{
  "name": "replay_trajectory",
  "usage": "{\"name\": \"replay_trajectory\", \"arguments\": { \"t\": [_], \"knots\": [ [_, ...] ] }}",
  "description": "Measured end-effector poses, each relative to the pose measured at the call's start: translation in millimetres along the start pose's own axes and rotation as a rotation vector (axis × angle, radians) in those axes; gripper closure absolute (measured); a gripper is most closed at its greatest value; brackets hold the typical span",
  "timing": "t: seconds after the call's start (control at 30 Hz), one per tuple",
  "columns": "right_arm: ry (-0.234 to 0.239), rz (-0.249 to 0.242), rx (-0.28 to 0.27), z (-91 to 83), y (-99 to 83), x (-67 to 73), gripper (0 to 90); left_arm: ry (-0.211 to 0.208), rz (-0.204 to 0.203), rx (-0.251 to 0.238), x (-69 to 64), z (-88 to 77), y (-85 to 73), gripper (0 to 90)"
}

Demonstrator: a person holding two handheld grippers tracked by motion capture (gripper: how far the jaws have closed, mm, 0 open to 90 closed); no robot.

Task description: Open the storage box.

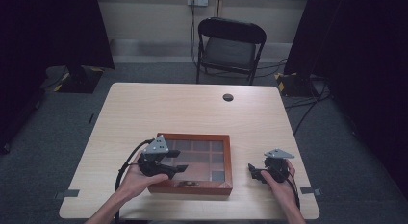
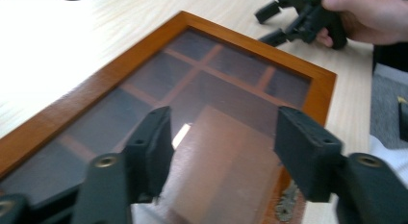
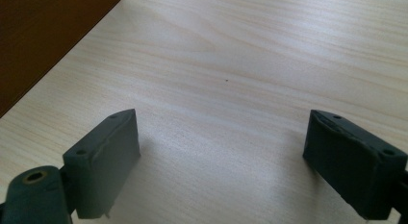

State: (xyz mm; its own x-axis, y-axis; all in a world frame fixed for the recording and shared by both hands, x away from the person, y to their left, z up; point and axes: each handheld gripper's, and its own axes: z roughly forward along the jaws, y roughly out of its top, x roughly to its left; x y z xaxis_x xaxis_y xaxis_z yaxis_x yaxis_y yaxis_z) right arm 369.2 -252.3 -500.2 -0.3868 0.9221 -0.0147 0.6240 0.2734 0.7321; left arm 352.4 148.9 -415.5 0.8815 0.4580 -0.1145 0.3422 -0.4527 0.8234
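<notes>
Reddish-brown wood framed the glass-lidded box on the tabletop. The left tool hovered over its lid, spread and empty; the right tool rested spread alongside. Reaching the front clasp likely came next.

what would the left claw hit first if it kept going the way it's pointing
Most likely the glass lid of the wooden box. The left claw hangs open over the pane, angled down at it, nothing between its jaws. How far above the glass it sits is hard to judge.
</notes>
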Motion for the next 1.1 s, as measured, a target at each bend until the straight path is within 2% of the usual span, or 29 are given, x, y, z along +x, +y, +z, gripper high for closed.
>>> {"name": "replay_trajectory", "arguments": {
  "t": [0.07, 0.13, 0.2, 0.37, 0.57, 0.63, 0.7, 0.83, 0.9, 1.03, 1.1],
  "knots": [
    [0.0, 0.002, -0.001, 0.0, 0.0, 0.1, 11.1, -0.008, 0.022, 0.025, -4.4, 4.5, 0.2, 44.3],
    [0.0, 0.0, 0.0, 0.0, 0.0, 0.0, 11.1, -0.035, 0.027, 0.021, -8.5, 7.7, 0.4, 47.1],
    [0.0, 0.0, 0.0, 0.0, 0.0, 0.0, 11.1, -0.038, 0.046, 0.017, -14.3, 9.6, 0.8, 47.4],
    [0.0, 0.0, 0.0, 0.0, 0.0, 0.0, 11.1, -0.079, 0.052, 0.025, -19.1, 11.0, -3.9, 49.1],
    [0.0, 0.0, 0.0, 0.0, 0.0, 0.0, 11.1, -0.132, 0.072, 0.069, -23.3, 15.5, -12.8, 61.0],
    [0.0, 0.0, 0.0, 0.0, 0.0, 0.0, 11.1, -0.124, 0.077, 0.08, -24.9, 17.2, -14.2, 64.2],
    [0.0, 0.0, 0.0, 0.0, 0.0, 0.0, 11.1, -0.138, 0.085, 0.091, -24.9, 20.1, -15.3, 68.0],
    [0.0, 0.0, 0.0, 0.0, 0.0, 0.0, 11.1, -0.14, 0.094, 0.111, -26.1, 23.3, -16.0, 72.9],
    [0.0, 0.0, 0.0, 0.0, 0.0, 0.0, 11.1, -0.137, 0.125, 0.118, -27.4, 23.0, -16.1, 76.3],
    [0.0, 0.0, 0.0, 0.0, 0.0, 0.0, 11.1, -0.146, 0.11, 0.098, -25.6, 23.8, -17.8, 79.3],
    [0.0, 0.001, 0.0, 0.0, 0.0, 0.0, 11.1, -0.139, 0.127, 0.104, -26.8, 23.3, -17.7, 79.5]
  ]
}}
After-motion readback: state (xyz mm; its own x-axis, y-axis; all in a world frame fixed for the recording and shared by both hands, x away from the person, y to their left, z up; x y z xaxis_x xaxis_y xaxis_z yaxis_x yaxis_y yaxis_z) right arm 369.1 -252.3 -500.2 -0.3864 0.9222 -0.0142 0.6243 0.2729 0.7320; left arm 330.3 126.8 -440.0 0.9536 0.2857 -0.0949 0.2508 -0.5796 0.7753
